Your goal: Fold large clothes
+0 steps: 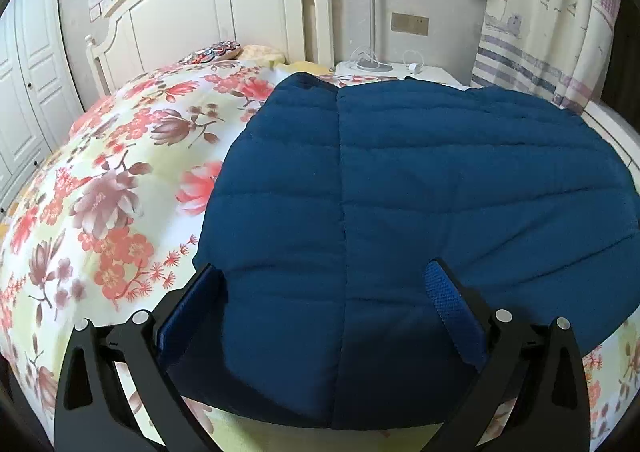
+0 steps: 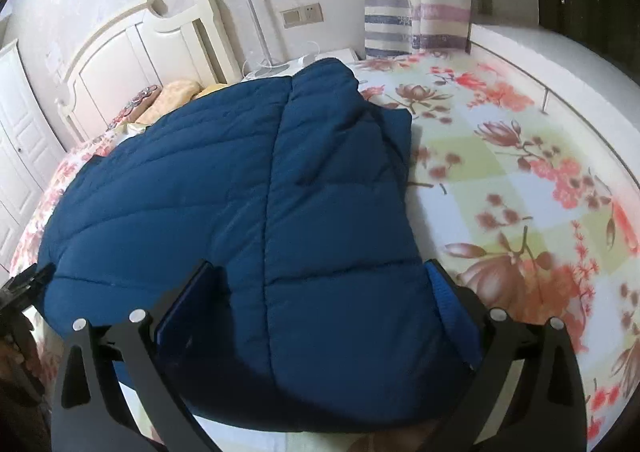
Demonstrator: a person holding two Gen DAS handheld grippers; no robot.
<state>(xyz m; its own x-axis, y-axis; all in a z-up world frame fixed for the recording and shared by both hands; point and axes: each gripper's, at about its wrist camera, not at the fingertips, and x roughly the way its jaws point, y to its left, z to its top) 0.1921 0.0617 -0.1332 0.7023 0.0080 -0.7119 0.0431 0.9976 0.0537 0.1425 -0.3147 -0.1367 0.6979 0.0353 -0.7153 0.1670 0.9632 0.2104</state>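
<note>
So far: one blue quilted jacket [image 1: 400, 180] lies flat on the floral bedspread [image 1: 112, 172], sides apparently turned in to the middle, a seam running straight ahead between the jaws. Judged roughly half done; the end-to-end fold seems left. Left gripper [image 1: 328, 292] jaws spread wide, the near hem lying between and below them, nothing pinched. Right gripper [image 2: 324, 288] likewise spread over the near hem. Count: one jacket, two grippers, one headboard [image 1: 208, 8] beyond the fingertips, two pillows, one bedside table.
</note>
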